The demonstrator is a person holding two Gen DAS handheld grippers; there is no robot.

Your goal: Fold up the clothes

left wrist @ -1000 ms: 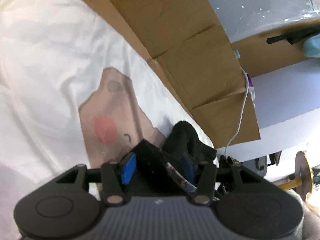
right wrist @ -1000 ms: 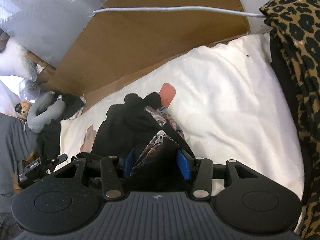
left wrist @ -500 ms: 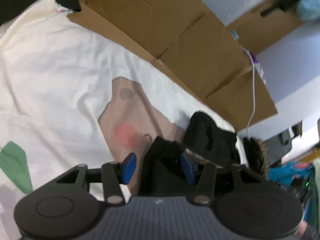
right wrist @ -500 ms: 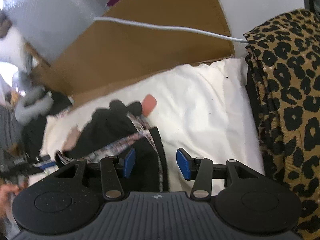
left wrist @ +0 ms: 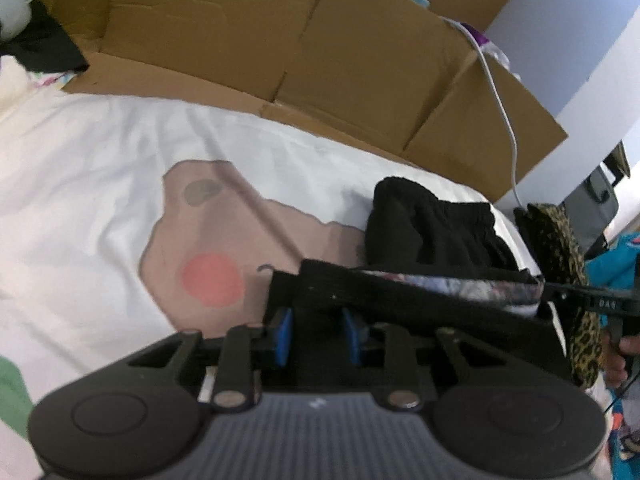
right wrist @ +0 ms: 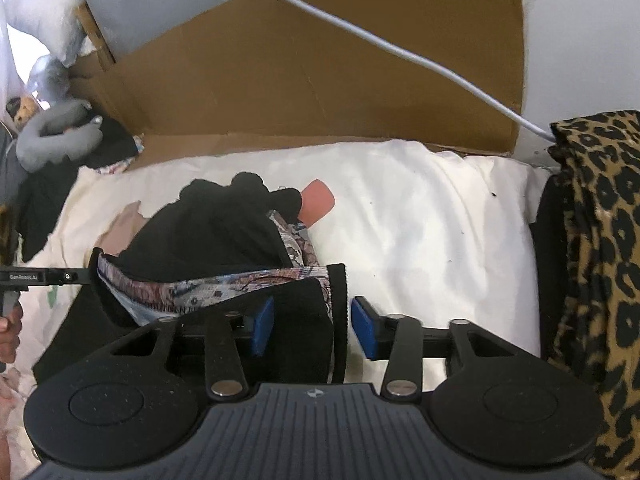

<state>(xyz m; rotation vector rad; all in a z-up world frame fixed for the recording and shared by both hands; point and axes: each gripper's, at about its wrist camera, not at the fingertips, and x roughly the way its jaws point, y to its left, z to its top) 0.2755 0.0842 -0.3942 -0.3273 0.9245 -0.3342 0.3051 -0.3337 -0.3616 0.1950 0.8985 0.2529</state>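
Observation:
A black garment point(left wrist: 420, 236) with a patterned band lies bunched on the white bed sheet point(left wrist: 80, 184). My left gripper point(left wrist: 317, 334) has its jaws closing, the blue pads pinching the garment's near corner. Its tip point(right wrist: 48, 277) shows at the left of the right wrist view, gripping the band's end. The band runs taut across to my right gripper point(right wrist: 313, 330). There the jaws are closing around the black garment point(right wrist: 208, 236). The fabric lies against the left pad, and a sliver of white sheet point(right wrist: 420, 220) shows before the right pad. The right gripper's tip point(left wrist: 580, 300) appears at the band's far end.
A cardboard wall point(left wrist: 280, 40) point(right wrist: 320, 80) stands along the bed's far side, with a white cable point(right wrist: 400, 52) hanging across it. Leopard-print fabric point(right wrist: 600, 248) is piled at the right. A grey plush toy point(right wrist: 56, 136) and dark clothes sit at the far left. A person's hand point(right wrist: 8, 332) is visible.
Both views have rolled. Both pairs of jaws have narrowed. The patterned band, slack and bunched before, now stretches between the two grippers.

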